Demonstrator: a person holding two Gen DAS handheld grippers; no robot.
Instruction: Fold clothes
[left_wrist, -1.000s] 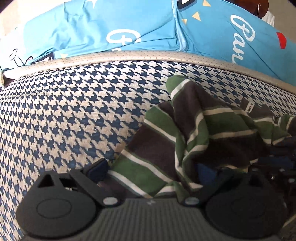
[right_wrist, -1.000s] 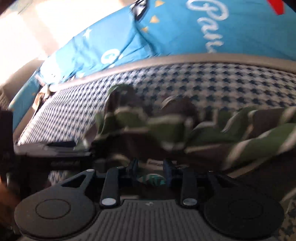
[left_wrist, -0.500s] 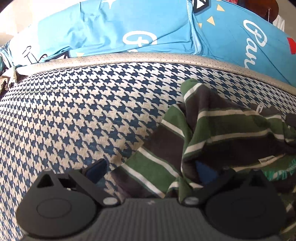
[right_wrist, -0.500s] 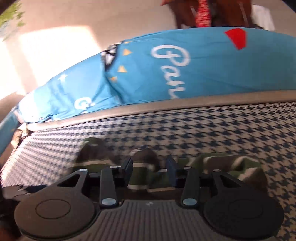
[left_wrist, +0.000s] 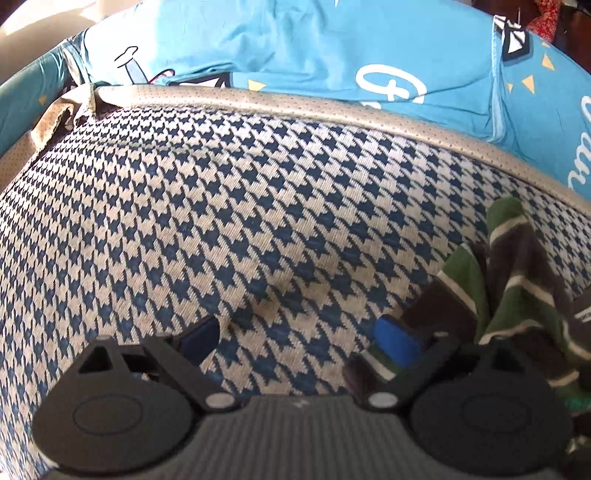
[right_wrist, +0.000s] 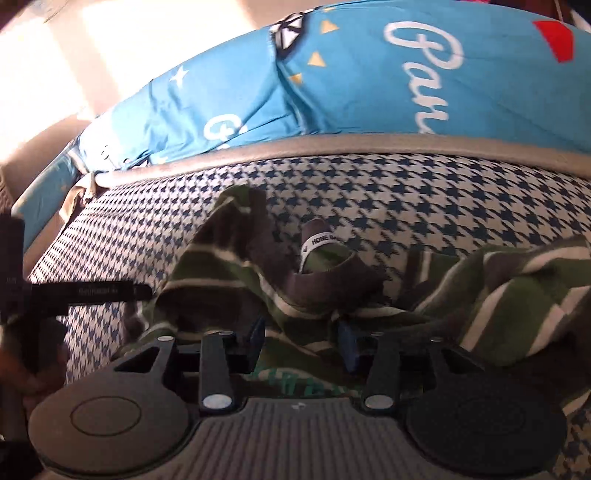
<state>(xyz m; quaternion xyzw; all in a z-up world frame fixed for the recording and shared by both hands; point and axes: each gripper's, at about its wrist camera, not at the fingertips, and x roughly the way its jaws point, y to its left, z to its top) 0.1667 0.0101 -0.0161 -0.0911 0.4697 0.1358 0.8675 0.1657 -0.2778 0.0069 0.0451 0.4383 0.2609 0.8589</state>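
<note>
Green-and-grey striped shirt (right_wrist: 303, 295) crumpled on the houndstooth cushion (left_wrist: 207, 229), not yet spread.
Left tongs (left_wrist: 301, 338) are released and closing a little, with only cushion between them, the shirt at their right finger. Right tongs (right_wrist: 301, 341) are opening astride shirt cloth. Next, I judge: grasp edges and flatten. Left of the shirt lies bare room, bounded behind by grey piping (left_wrist: 295, 107).

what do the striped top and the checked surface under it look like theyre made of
Striped top: looks like a soft matte knit, perhaps cotton jersey; it crumples into limp folds and carries a sewn-in woven neck label.

Checked surface: looks like a thick woven upholstery cloth, its blue and cream houndstooth showing a coarse thread texture. Its beige edging looks like perforated leatherette or mesh; I cannot tell which.
</note>
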